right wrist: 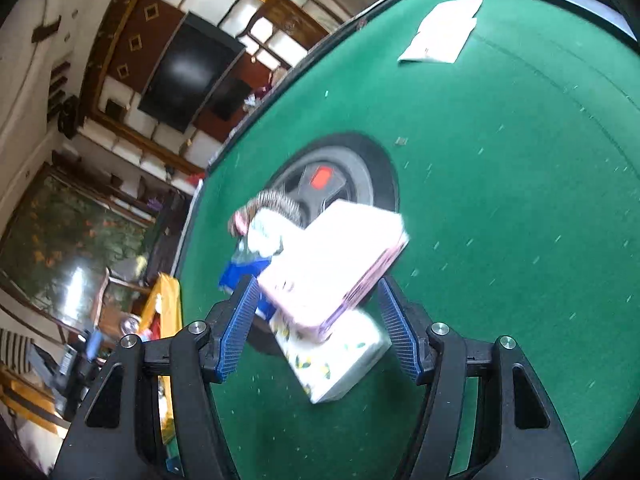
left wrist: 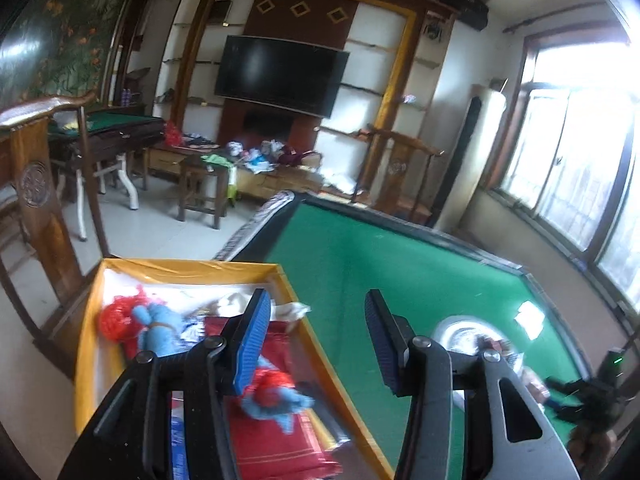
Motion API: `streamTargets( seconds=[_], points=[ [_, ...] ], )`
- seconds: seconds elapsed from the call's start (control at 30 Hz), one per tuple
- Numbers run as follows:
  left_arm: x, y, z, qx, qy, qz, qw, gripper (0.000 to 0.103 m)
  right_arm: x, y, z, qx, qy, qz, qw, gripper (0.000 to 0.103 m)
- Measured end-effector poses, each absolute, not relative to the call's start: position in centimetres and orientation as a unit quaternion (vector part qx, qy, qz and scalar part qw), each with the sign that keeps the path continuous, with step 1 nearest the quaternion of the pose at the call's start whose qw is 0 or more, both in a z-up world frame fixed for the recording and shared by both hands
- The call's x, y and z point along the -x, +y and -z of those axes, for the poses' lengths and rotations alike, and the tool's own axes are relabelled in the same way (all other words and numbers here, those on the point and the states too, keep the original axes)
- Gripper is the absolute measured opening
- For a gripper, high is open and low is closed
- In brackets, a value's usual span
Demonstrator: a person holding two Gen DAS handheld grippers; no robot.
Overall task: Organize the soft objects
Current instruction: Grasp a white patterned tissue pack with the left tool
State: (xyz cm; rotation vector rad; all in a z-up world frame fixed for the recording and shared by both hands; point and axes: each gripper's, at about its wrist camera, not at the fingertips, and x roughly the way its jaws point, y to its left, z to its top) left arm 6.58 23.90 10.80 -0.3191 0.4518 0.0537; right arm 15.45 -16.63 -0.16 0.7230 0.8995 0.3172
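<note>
My left gripper (left wrist: 316, 300) is open and empty above the yellow box (left wrist: 188, 268) at the table's left edge. Inside the box, one blue knitted doll with red hair (left wrist: 148, 324) lies at the far end. A second, blurred one (left wrist: 276, 398) lies on a red cloth (left wrist: 276, 444) just below the fingers. My right gripper (right wrist: 316, 280) hovers open over a pile by the table's round hub (right wrist: 332, 180). A blurred pink packet (right wrist: 332, 260) sits between its pads, on top of a white lemon-print packet (right wrist: 336, 360). Behind them are a white soft item (right wrist: 266, 234) and a grey striped band (right wrist: 276, 200).
The green felt table (right wrist: 500, 200) has a raised dark rim, and a white paper (right wrist: 440, 32) lies far across it. A blue item (right wrist: 240, 272) sits left of the pile. A wooden chair (left wrist: 36, 184) stands by the box. A dark blurred shape (left wrist: 592, 396) is at the lower right.
</note>
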Motion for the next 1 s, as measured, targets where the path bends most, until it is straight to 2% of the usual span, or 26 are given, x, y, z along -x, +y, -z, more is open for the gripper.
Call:
streamTargets(
  seconds=[0.1,0.17,0.2,0.23,0.33,0.6,1.0],
  points=[
    [-6.6,23.0,-10.9,0.151,0.234,-0.017,0.960,0.058,-15.4,-13.3,0.4,-0.343,0.445,-0.200,0.802,0.065],
    [-6.7,21.9,-10.9,0.148,0.249,0.007,0.957,0.059,-15.4,-9.9,0.5,-0.348,0.462,-0.306,0.756,0.065],
    [-6.8,21.1,-10.8,0.149,0.258,0.026,0.954,0.062,-15.3,-8.5,0.0,-0.343,0.459,-0.345,0.743,0.065],
    [-6.9,20.3,-10.7,0.150,0.266,0.041,0.951,0.067,-15.2,-8.1,-0.4,-0.337,0.452,-0.354,0.746,0.065],
    [-7.5,16.8,-10.2,0.137,0.297,0.100,0.940,0.072,-14.6,-8.9,-2.6,-0.289,0.413,-0.317,0.804,0.065],
    [-10.4,6.3,-6.4,-0.034,0.408,0.129,0.903,0.073,-14.2,-13.4,-2.8,-0.375,0.369,-0.263,0.809,0.065],
    [-16.6,5.5,-0.9,0.026,0.505,0.126,0.853,0.073,-13.7,-16.3,-3.2,-0.406,0.367,-0.269,0.793,0.065]
  ],
)
